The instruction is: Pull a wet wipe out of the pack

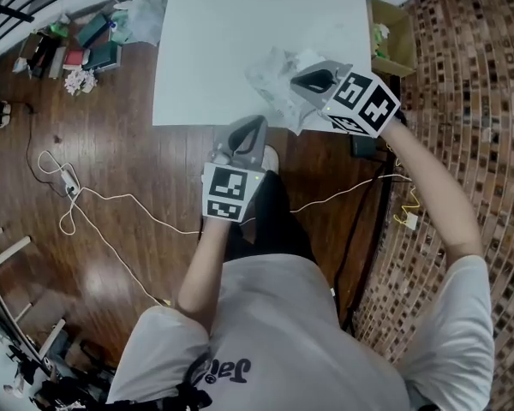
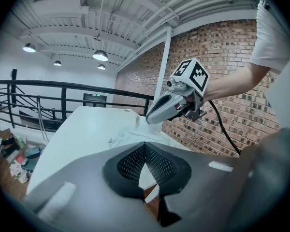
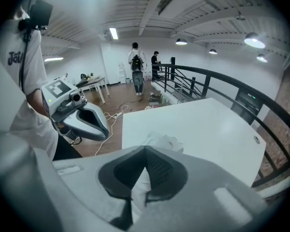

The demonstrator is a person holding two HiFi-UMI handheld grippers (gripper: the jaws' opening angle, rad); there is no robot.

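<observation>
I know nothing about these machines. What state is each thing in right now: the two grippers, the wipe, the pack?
right gripper: shut, pinching the wet wipe.
left gripper: shut, nothing between its jaws.
wet wipe: clamped in the right gripper; whether it is fully out of the pack cannot be told.
pack: crumpled, lying on the table by its near edge.
cardboard box: top open.

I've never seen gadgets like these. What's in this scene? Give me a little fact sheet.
Setting: white table on a wooden floor
Pack: crinkled wet wipe pack, lying near the table's front edge
Right gripper: above the pack, jaws shut on a white wipe
Left gripper: at the table's edge, jaws shut, nothing between them
</observation>
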